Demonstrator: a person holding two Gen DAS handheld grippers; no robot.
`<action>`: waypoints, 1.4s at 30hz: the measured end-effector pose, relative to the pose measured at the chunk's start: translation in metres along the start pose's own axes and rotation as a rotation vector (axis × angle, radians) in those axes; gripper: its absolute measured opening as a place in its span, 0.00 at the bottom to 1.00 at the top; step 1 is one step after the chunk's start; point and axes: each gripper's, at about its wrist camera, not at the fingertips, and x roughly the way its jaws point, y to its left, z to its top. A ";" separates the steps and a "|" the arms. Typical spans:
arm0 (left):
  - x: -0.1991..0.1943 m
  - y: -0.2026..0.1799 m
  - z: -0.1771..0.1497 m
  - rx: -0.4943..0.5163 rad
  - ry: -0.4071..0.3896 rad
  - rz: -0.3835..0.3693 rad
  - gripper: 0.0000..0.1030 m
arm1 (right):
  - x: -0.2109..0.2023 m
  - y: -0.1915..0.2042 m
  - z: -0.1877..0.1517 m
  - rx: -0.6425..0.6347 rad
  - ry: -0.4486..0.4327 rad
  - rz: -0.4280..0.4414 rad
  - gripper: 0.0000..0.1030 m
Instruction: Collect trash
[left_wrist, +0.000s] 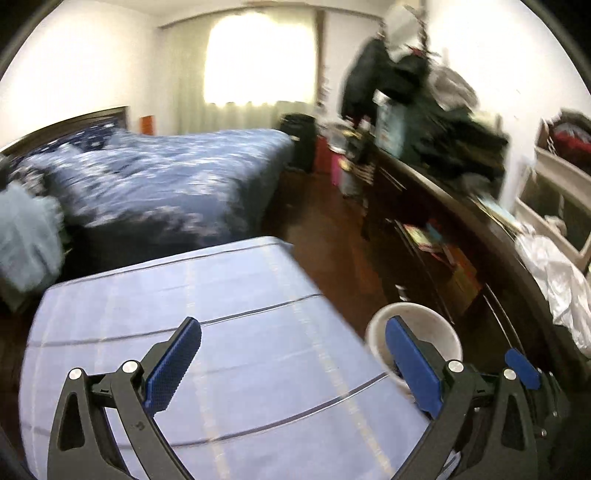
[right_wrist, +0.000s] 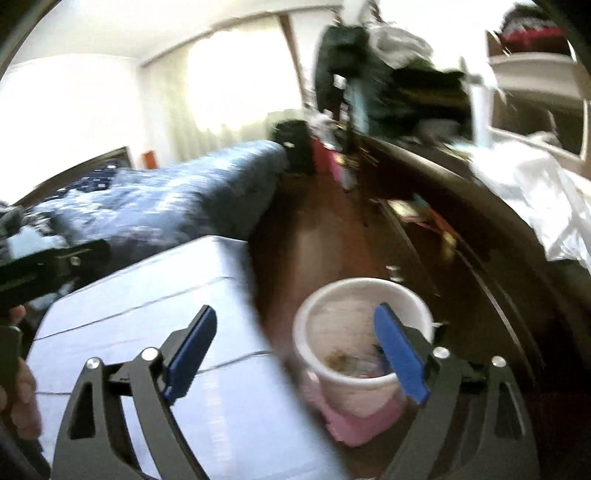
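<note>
A pale pink waste bin with a white rim stands on the wooden floor beside a light blue checked surface; scraps of trash lie at its bottom. My right gripper hangs open above the gap between that surface and the bin, its right pad over the bin's mouth, nothing between the pads. In the left wrist view my left gripper is open over the checked surface, empty, with the bin behind its right finger. Both views are blurred.
A bed with a blue patterned cover lies at the left. A dark dresser heaped with clothes and a white plastic bag runs along the right. A strip of wooden floor runs between them. A person's hand shows at the left edge.
</note>
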 end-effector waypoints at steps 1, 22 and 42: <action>-0.011 0.014 -0.005 -0.024 -0.014 0.020 0.96 | -0.008 0.017 -0.003 -0.022 -0.010 0.026 0.91; -0.198 0.150 -0.091 -0.268 -0.177 0.385 0.96 | -0.124 0.161 -0.013 -0.222 -0.129 0.217 0.96; -0.264 0.136 -0.088 -0.263 -0.273 0.427 0.96 | -0.201 0.164 0.018 -0.239 -0.231 0.278 0.97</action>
